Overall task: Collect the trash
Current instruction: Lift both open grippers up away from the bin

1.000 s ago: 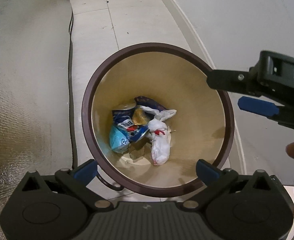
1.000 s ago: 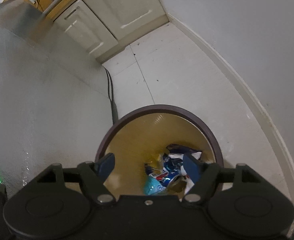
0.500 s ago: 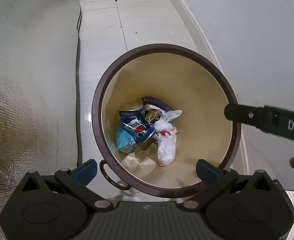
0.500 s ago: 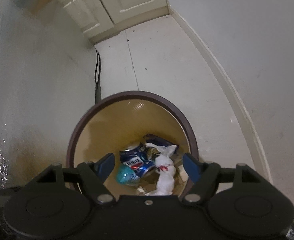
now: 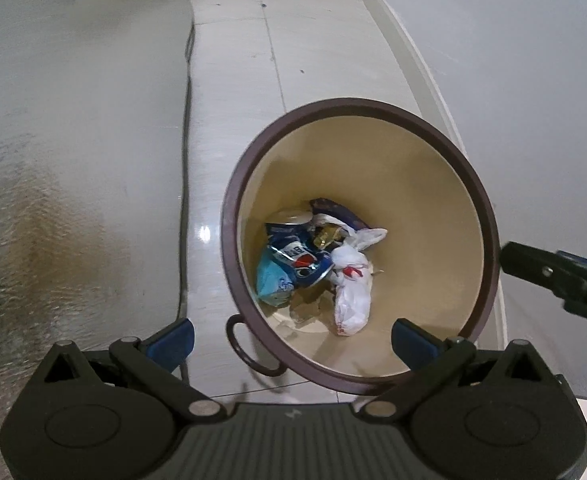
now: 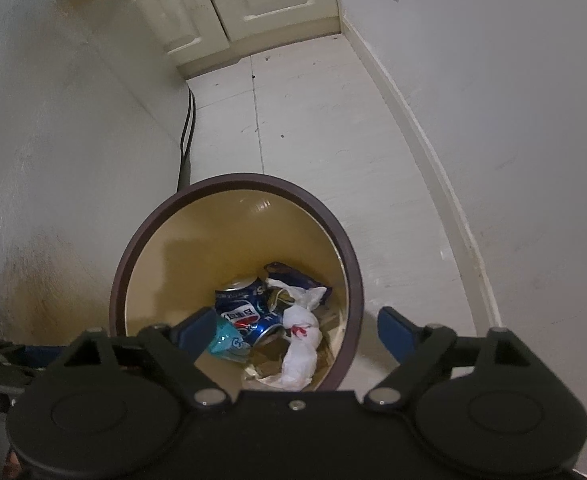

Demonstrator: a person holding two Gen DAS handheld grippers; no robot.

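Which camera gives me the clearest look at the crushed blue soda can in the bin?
The left wrist view: the crushed blue soda can lies unobstructed at the bottom of the bin. In the right wrist view the can shows too, but a gripper finger crowds its lower left.

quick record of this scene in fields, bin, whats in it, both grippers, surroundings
bin: round bin, dark brown rim, tan inside, upright on the floor
contents: crushed blue can, white plastic bag, light blue wrapper, dark wrapper, all at the bottom
left gripper: open, nothing between its fingers, above the bin's near rim
right gripper: open, jaws have just been opening, nothing held, above the bin
floor: pale tiles, black cable along the left
background: cream cabinets, white wall to the right
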